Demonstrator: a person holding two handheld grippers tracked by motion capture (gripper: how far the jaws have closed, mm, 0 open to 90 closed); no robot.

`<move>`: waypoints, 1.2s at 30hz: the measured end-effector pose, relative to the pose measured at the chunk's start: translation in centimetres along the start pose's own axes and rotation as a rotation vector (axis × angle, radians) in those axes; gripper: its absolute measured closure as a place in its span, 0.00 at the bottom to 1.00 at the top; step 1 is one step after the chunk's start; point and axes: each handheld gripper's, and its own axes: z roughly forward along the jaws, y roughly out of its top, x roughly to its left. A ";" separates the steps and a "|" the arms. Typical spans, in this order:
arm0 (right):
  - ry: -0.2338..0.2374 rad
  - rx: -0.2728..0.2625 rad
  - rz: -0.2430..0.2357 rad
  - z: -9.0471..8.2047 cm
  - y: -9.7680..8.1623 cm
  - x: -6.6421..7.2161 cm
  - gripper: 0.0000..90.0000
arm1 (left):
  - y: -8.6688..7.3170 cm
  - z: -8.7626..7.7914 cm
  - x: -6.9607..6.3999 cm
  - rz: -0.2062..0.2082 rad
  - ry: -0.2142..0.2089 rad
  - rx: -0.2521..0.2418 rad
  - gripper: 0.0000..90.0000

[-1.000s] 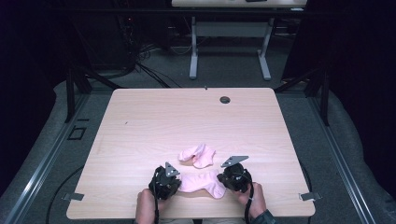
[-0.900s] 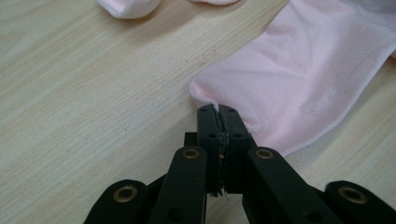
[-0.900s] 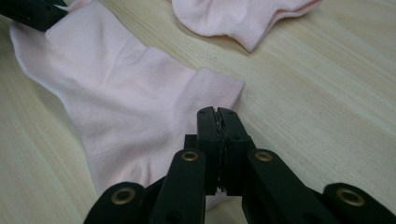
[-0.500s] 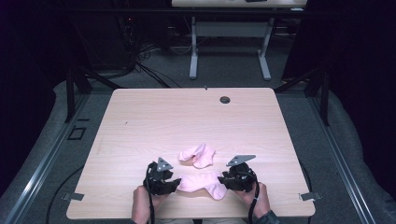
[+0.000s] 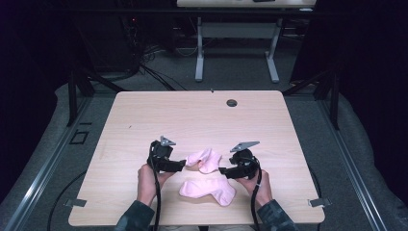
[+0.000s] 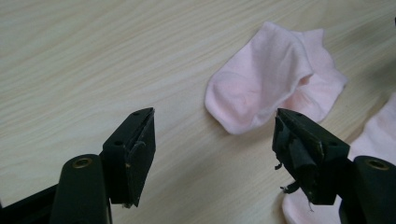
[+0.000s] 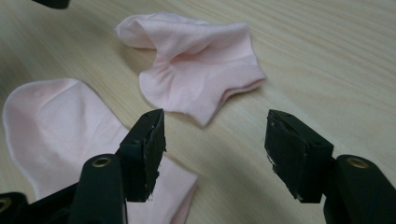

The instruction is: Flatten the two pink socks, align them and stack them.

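Observation:
Two pink socks lie on the wooden table (image 5: 144, 120). A crumpled sock (image 5: 204, 160) (image 6: 275, 79) (image 7: 196, 65) sits between my two grippers. A flat sock (image 5: 208, 190) (image 7: 60, 121) (image 6: 378, 135) lies nearer the person. My left gripper (image 5: 183, 164) (image 6: 212, 140) is just left of the crumpled sock and points at it. My right gripper (image 5: 222, 171) (image 7: 215, 140) is just right of it. The jaws of both have just been opening. Both stand open above bare wood, with nothing between them.
A round black grommet (image 5: 232, 102) sits near the table's far edge. The person's hands and dark sleeves come in over the near edge. Another desk's white legs (image 5: 198, 53) stand on the floor beyond.
Both grippers were shut at the two ends of the near sock. They have moved away from the person and opened, and the near sock lies flat, let go.

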 end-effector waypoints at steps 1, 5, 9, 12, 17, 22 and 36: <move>-0.012 0.010 -0.012 0.8 0.5 -0.1 0.44 | 0.2 0.9 0.1 -0.005 -0.014 0.018 0.36; -0.005 0.039 -0.005 2.7 0.9 -0.3 0.50 | 0.7 2.2 0.0 -0.003 -0.017 0.042 0.45; -0.010 0.051 -0.006 3.8 1.3 -0.1 0.54 | 0.8 2.8 -0.2 0.000 -0.012 0.058 0.54; -0.023 0.047 -0.009 4.2 1.4 0.1 0.57 | 0.7 3.2 -0.4 0.019 -0.009 0.075 0.59; -0.049 0.046 -0.025 4.6 1.4 0.3 0.70 | 0.4 3.8 -0.9 0.050 0.002 0.104 0.69; -0.053 0.053 -0.030 4.5 1.4 0.2 0.81 | 0.0 4.1 -1.4 0.073 0.009 0.104 0.80; -0.001 0.030 0.015 4.4 1.0 -0.5 0.94 | -0.6 4.1 -1.5 0.085 -0.008 0.054 0.99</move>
